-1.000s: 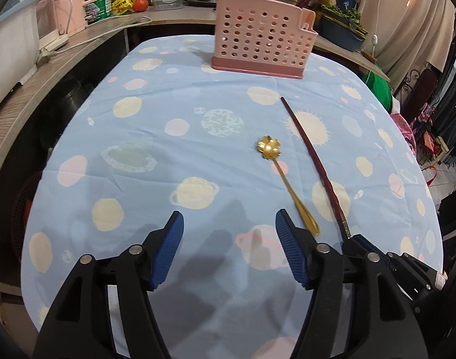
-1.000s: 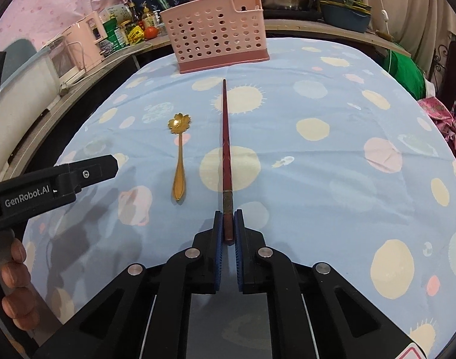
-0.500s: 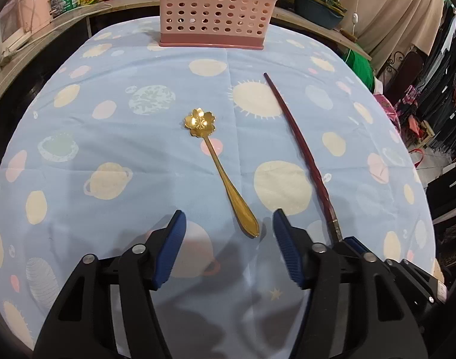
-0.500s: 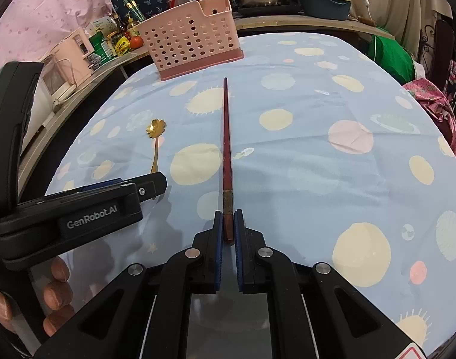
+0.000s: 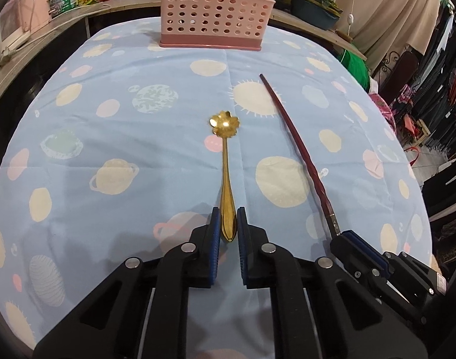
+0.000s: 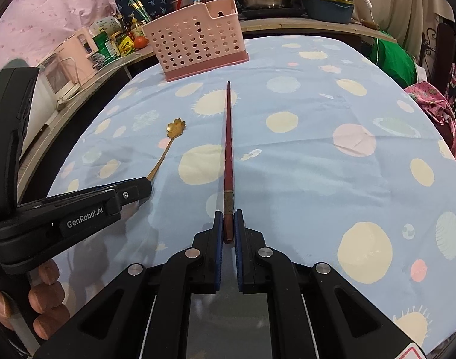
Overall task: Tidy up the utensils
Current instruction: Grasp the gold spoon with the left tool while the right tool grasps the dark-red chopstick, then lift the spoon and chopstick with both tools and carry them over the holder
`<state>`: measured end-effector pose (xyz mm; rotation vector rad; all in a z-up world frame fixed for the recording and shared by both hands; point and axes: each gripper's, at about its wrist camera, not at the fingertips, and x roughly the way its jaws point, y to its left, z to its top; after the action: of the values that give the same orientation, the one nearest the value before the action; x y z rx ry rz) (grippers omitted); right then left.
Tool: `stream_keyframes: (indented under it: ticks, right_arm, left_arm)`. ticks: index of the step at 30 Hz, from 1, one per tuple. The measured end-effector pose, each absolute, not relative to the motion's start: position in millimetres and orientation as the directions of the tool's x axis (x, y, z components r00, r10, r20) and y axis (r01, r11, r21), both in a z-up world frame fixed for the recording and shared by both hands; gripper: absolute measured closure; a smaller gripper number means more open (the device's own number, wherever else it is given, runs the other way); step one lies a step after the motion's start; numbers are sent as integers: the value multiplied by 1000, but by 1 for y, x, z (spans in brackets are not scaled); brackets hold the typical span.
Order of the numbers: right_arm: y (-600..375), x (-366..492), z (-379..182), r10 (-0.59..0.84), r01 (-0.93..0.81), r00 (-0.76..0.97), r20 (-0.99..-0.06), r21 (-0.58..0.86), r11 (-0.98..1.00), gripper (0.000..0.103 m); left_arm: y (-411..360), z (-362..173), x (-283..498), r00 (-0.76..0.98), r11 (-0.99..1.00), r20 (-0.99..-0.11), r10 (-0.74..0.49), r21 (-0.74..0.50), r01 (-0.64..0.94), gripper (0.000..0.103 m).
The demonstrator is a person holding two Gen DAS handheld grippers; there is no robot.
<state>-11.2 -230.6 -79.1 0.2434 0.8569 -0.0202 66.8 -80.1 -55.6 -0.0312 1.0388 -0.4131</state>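
Left wrist view: left gripper [image 5: 228, 224] now astride the tail of the gold spoon [image 5: 226, 173], jaws closing, blue pads [image 5: 216, 224] hard against the handle's flanks or a hair short of it. A second ago spread wide over bare tablecloth [image 5: 108, 113], spoon off to the right; half a second ago lined up with the handle tip just ahead, still wide apart. Flower-shaped bowl pointing away toward the pink basket [image 5: 214, 9], whole spoon flat on the cloth.

Right wrist view: right gripper [image 6: 226, 227] clamped on the thick end of the dark red chopstick [image 6: 228, 149], same hold as a second ago, no drift. Chopstick stretched straight ahead, tip aimed at the basket [image 6: 198, 48], apparently resting on or barely off the cloth; hard to tell which. Left gripper [image 6: 132, 191] seen from the side here, nose down at the spoon's handle [image 6: 160, 161], fingers of the person's hand [image 6: 45, 302] wrapped round its grip at the lower left.

Meaning for the task, by judgement: both utensils now taken in hand, one per gripper, neither yet lifted. Pick-up stage nearly finished, roughly a third of the way through. Next likely step: finish the squeeze on the spoon, raise both, carry to the basket standing well apart at the far edge of the table. Thin, smooth spoon handle gripped near its very end — some risk of swivelling or slipping once off the cloth.
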Motion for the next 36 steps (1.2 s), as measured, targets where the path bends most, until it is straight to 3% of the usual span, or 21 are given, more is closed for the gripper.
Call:
stream_keyframes:
  ticks: [11,13,36]
  right_arm:
    - [-233,-18,-26,86,111,724,-684,239,965,96]
    - [-235,-18,-16,95,109,736,-670,255,961,96]
    - [-269,45,110,89,51,892,-444,294,955,96]
  left_arm:
    - [-46,0,64,541,928,-759,-364,-244,282,94]
    - [-42,9,66,555,929,-749,-363,-246,276,102]
    - [-34,101,119,636,928,-679,-366,-212,307,102]
